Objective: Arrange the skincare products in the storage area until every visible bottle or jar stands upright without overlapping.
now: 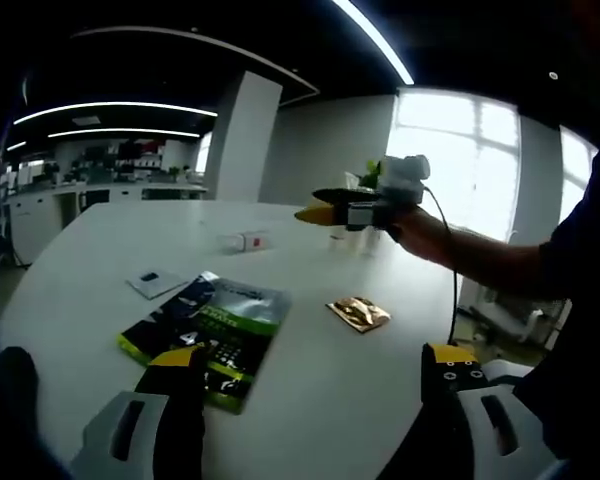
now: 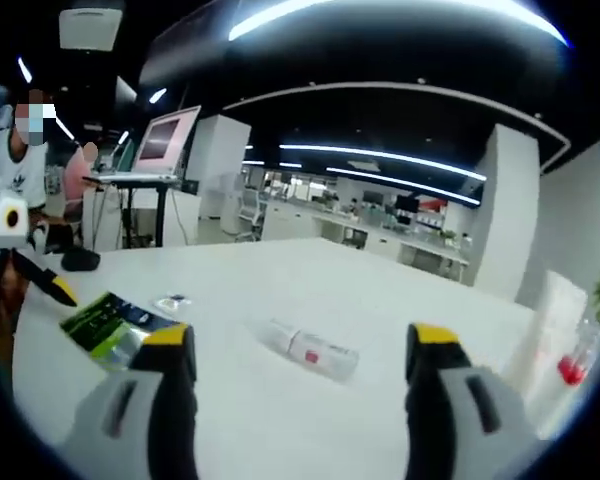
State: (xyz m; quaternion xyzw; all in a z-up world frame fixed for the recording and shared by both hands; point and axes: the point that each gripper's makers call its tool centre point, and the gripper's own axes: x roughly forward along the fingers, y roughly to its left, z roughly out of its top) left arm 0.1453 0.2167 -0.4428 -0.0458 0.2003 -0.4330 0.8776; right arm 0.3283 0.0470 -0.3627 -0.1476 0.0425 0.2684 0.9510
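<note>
soft, slightly blurry fisheye pictures; ceiling strip lights (image 2: 380, 15) and windows (image 1: 460, 160) glare white.

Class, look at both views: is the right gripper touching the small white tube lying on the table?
Apart. The right gripper view shows the white tube lying on the table beyond the open right gripper, with bare tabletop between it and each yellow-tipped jaw.

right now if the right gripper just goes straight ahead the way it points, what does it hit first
Most likely the small tube lying on its side on the white table, roughly between the open right gripper jaws. Depth is unclear, so it could pass just above it.
</note>
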